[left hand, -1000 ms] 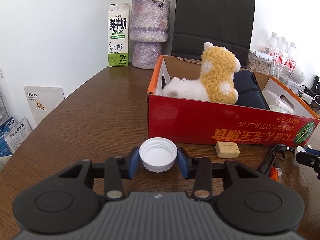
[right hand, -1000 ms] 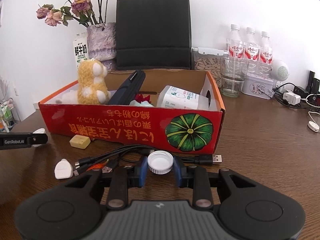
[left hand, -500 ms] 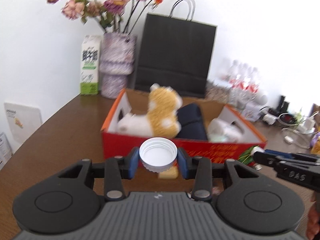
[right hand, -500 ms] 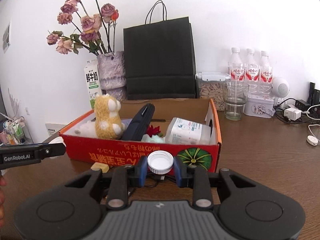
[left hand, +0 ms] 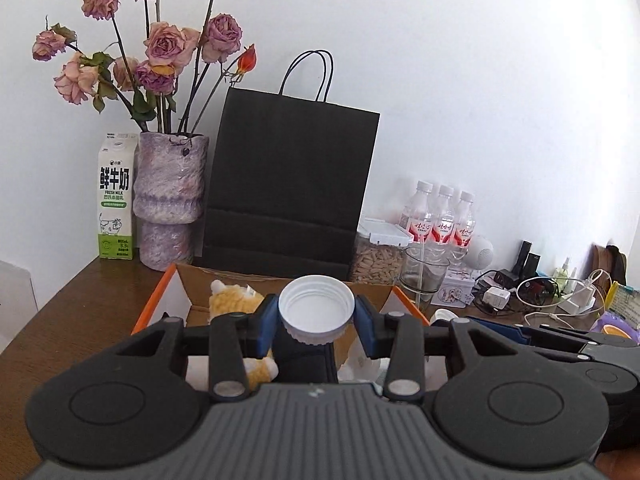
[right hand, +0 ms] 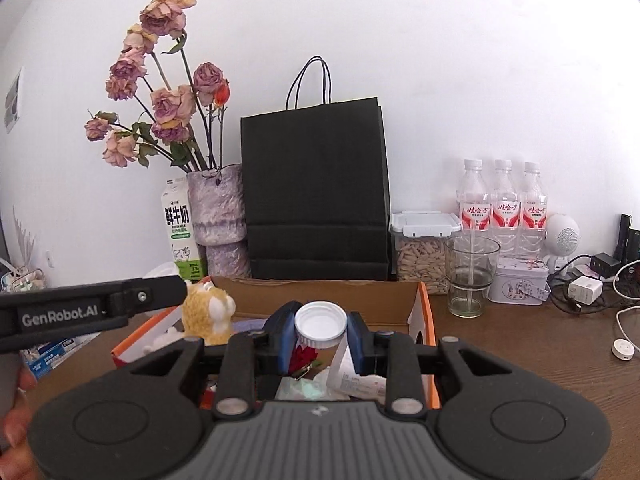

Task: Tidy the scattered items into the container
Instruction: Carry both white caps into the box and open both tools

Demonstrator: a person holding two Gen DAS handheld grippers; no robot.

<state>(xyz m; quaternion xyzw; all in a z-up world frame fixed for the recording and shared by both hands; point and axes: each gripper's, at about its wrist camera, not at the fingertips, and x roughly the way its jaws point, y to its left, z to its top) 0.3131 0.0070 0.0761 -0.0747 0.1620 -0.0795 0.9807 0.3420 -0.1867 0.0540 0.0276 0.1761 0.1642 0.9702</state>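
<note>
My left gripper [left hand: 316, 322] is shut on a white bottle cap [left hand: 316, 310], held open side up above the red cardboard box [left hand: 154, 300]. My right gripper [right hand: 320, 330] is shut on a second, smaller white cap [right hand: 320, 322], also above the box [right hand: 424, 312]. The box holds a yellow plush toy [right hand: 208, 312], a dark pouch [left hand: 304, 360], a red flower [right hand: 304, 358] and white packets [right hand: 360, 380]. The left gripper's side [right hand: 92, 312] shows at the left of the right wrist view.
Behind the box stand a black paper bag [left hand: 288, 192], a purple vase of dried roses [left hand: 170, 200] and a milk carton [left hand: 115, 196]. To the right are a seed jar [right hand: 422, 252], a glass [right hand: 472, 276], water bottles [right hand: 502, 204], a tin [right hand: 518, 280] and chargers with cables [right hand: 584, 288].
Both grippers have risen from the table with their caps and moved forward over the box. The cables, plug and tan block on the table have dropped out of view.
</note>
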